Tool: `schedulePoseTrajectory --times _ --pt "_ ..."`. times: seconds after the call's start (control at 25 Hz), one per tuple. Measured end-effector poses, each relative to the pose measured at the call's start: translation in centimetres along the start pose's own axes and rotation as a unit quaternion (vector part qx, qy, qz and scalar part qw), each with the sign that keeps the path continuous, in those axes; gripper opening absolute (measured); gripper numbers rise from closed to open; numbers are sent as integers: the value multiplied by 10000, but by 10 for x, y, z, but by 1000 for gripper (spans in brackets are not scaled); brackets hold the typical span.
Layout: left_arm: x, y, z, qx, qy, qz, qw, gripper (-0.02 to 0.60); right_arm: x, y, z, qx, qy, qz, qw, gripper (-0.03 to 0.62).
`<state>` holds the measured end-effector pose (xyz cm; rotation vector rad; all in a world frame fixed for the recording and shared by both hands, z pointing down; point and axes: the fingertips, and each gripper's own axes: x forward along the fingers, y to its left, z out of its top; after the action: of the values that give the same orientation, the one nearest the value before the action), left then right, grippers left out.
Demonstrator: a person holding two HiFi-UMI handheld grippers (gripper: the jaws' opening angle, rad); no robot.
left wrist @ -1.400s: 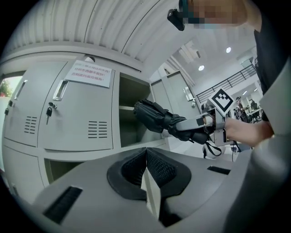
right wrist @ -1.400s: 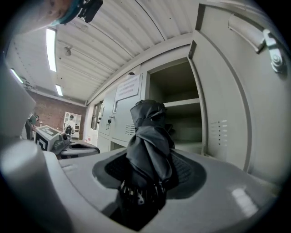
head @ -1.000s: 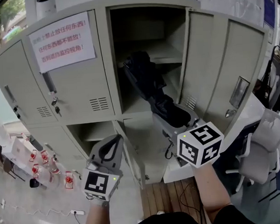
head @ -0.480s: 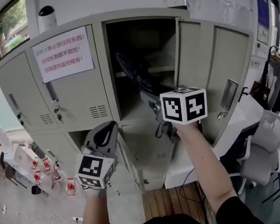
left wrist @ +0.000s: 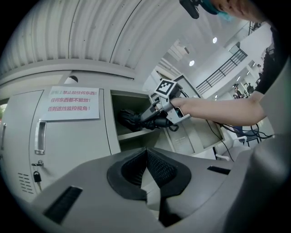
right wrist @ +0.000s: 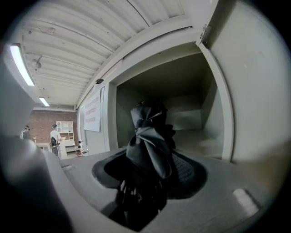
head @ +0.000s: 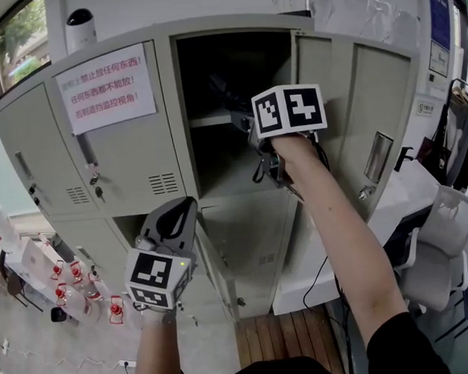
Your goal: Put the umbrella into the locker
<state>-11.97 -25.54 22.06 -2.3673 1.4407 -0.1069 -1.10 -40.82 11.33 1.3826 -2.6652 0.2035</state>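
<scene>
Over the last second the right gripper has risen from the foot of the open compartment of the locker to the height of its inner shelf. The folded black umbrella has swung with it from a steep lean to almost level. Its far end now reaches past the shelf's front edge, above the board, so I judge the insertion to be well along, with only the push further in and the letting go left.

The right fingers are clenched on the umbrella's lower part. The bundled cloth rises from between them and points into the compartment, near its middle and clear of the open door at the right edge.

The left gripper hangs low before the closed doors, its 2 fingers pressed together on nothing, well apart from the umbrella.
</scene>
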Motion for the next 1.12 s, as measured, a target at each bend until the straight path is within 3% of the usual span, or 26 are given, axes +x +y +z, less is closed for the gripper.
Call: schedulePoseTrajectory --times 0.28,0.52,0.88,1.12 --pt "5 7 -6 4 149 32 9999 8 21 -19 6 -50 197 -353 9992 242" --pt "13 10 -13 -78 179 40 9998 8 28 -14 23 -468 171 -572 9971 244" --pt "20 14 -15 -102 114 61 9999 8 42 -16 24 -503 95 -545 9972 245" --pt "24 10 -15 -76 126 -11 9999 8 31 -10 31 -869 -432 -475 9941 290"
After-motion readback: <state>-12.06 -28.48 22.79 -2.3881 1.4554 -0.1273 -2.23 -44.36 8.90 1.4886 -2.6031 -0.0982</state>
